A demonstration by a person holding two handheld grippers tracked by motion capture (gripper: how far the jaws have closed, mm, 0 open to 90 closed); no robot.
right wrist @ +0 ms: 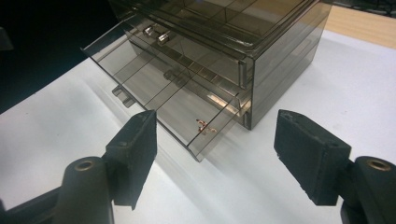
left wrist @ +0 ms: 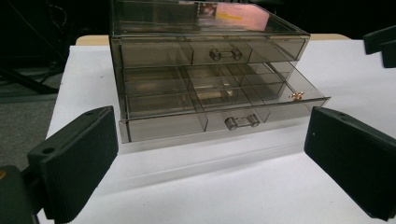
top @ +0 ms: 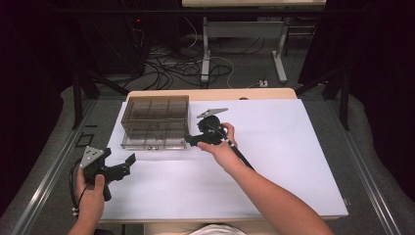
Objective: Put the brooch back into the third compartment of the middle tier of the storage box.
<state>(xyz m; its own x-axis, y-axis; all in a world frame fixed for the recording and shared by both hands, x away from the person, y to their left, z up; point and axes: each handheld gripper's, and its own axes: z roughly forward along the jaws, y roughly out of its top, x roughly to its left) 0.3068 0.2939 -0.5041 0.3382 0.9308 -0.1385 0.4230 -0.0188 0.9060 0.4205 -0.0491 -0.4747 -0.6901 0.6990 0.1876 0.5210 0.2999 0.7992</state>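
A smoky clear drawer box [top: 154, 120] stands at the back left of the white table [top: 274, 161]. Its lower drawer [left wrist: 224, 109] is pulled out, and a small copper-coloured piece [right wrist: 204, 127] lies in the front corner compartment; the piece [left wrist: 295, 96] is also in the left gripper view. The upper drawer [left wrist: 219, 52] is pushed in. My right gripper [top: 188, 140] is open just off the box's right front corner, with nothing between its jaws [right wrist: 217, 133]. My left gripper [top: 128, 164] is open near the table's left front edge and points at the box front [left wrist: 210, 126].
A wooden strip [top: 254, 94] runs along the table's far edge. Behind it, cables [top: 171, 68] and desk legs [top: 205, 49] cover the floor. Metal rails [top: 44, 181] flank the table. White surface lies to the right of the box and in front of it.
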